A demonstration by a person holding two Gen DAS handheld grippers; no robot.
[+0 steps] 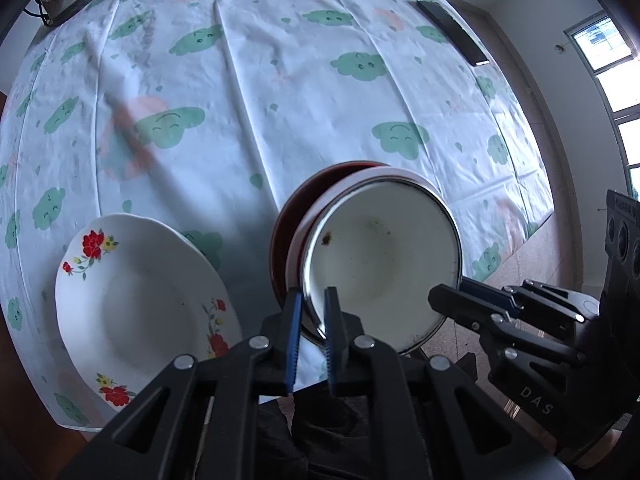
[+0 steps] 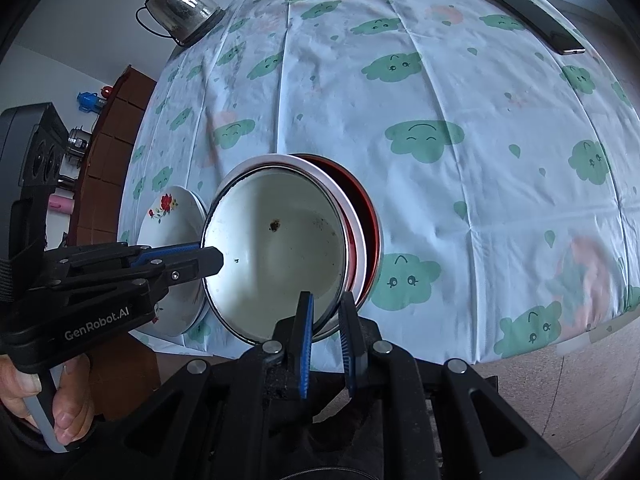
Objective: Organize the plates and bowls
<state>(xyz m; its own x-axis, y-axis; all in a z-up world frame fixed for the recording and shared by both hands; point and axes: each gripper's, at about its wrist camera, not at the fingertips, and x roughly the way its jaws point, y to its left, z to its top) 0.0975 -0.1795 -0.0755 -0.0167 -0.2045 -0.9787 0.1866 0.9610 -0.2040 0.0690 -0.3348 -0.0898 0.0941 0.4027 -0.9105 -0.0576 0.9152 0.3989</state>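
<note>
Both tools clamp the white bowl's (image 1: 384,256) rim: left tool (image 1: 314,300) on its left, right tool (image 2: 326,304) on its right; the floral plate (image 1: 140,304) lies left of the bowl.

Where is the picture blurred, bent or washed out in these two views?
Left wrist view: the window at the right edge is blown out, the tablecloth bulges from the fisheye, and a smeared reddish streak crosses it. Right wrist view: same bulge, sharp bowl, soft kettle.
</note>
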